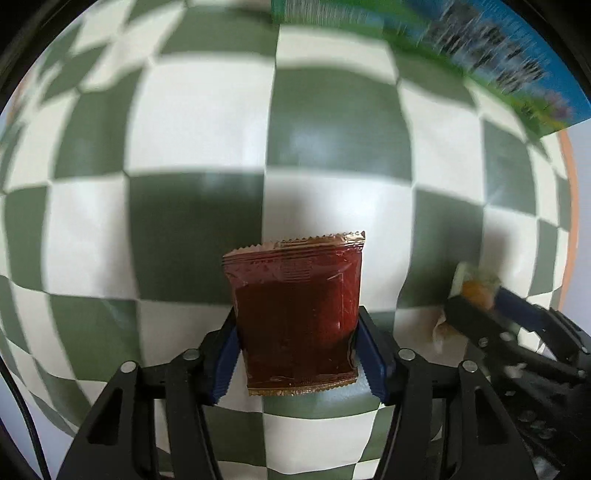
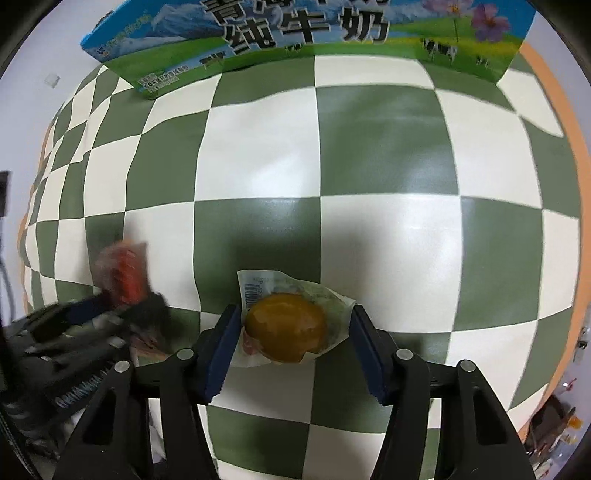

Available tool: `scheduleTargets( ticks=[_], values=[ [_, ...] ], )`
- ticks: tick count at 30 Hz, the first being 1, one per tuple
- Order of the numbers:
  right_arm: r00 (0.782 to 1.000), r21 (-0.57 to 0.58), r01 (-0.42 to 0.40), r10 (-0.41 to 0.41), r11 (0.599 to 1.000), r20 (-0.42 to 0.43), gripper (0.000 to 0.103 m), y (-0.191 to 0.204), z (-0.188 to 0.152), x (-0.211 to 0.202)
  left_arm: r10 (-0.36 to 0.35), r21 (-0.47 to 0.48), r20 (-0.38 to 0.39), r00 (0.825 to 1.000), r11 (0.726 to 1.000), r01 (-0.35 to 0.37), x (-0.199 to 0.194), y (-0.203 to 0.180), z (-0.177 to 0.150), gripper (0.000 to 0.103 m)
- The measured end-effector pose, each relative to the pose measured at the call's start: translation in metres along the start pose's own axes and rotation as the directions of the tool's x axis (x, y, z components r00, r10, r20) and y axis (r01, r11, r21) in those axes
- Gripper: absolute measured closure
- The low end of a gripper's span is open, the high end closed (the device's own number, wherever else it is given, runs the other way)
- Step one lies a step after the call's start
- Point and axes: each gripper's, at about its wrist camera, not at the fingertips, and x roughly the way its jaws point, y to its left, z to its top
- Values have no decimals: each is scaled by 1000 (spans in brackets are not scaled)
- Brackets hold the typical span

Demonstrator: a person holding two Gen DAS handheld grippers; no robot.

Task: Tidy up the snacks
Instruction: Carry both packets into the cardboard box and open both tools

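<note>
My left gripper [image 1: 297, 347] is shut on a dark red snack packet [image 1: 295, 314], holding it by its sides above the checkered cloth. My right gripper [image 2: 291, 343] is shut on a clear-wrapped yellow-brown round snack [image 2: 286, 326]. In the left wrist view the right gripper [image 1: 476, 299] shows blurred at the right with its yellow snack [image 1: 476, 288]. In the right wrist view the left gripper [image 2: 122, 306] shows blurred at the left with the red packet [image 2: 122, 273]. A blue-and-green milk carton box [image 2: 295, 33] stands at the far edge; it also shows in the left wrist view [image 1: 461, 48].
A green-and-white checkered cloth [image 2: 388, 240] covers the table, with an orange table edge [image 2: 576, 229] at the right. Small cluttered items [image 2: 554, 424] sit beyond the table at the lower right.
</note>
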Motion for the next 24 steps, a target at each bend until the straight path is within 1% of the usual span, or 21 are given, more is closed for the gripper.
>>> scheduleTargets(
  ticks=[1, 3, 6, 8, 9, 10, 12, 13, 16, 18, 19, 22, 24],
  values=[
    [1000, 16, -11, 12, 1000, -9, 37, -2, -1, 0, -14, -14, -17, 1000, 1000, 14, 5, 1, -1, 37],
    [999, 57, -41, 43, 998, -32, 35, -7, 1, 4, -55, -49, -27, 998, 997, 53, 8, 5, -2, 29],
    [997, 88, -59, 64, 994, -48, 35, -12, 2, 4, -77, -87, -28, 997, 993, 74, 10, 9, -2, 29],
    [997, 91, -47, 52, 995, -53, 35, -9, 2, 6, -59, -106, -20, 998, 993, 57, 10, 10, -2, 38],
    [998, 88, -38, 43, 995, -52, 36, -18, 3, 7, -42, -109, -15, 999, 993, 40, 7, 8, -2, 46],
    [998, 75, -19, 23, 997, -50, 36, -17, 4, 8, -35, -113, -7, 999, 993, 34, 6, 9, -2, 49],
    [999, 42, 19, -18, 999, -36, 38, -12, 6, 8, -49, -125, 9, 999, 991, 49, 1, 9, -4, 49],
    [999, 23, 33, -32, 999, -24, 39, -9, 3, 5, -40, -120, 18, 999, 992, 42, -1, 8, -5, 49],
    [999, -12, 44, -44, 999, 3, 41, -4, -3, -7, -25, -107, 43, 999, 994, 29, -13, 7, -13, 49],
    [999, -18, 31, -31, 999, 21, 42, 0, -7, -17, -19, -99, 61, 998, 995, 25, -23, 5, -12, 49],
    [999, -16, 24, -24, 1000, 27, 42, 8, -12, -21, -16, -93, 71, 997, 995, 23, -28, 2, -13, 49],
    [999, -9, -11, 11, 1000, 51, 42, 3, -19, -40, -22, -68, 108, 994, 997, 29, -50, -6, -14, 49],
    [996, -11, -35, 35, 999, 78, 42, 2, -20, -60, -36, -43, 139, 990, 998, 42, -68, -11, -13, 49]
  ],
)
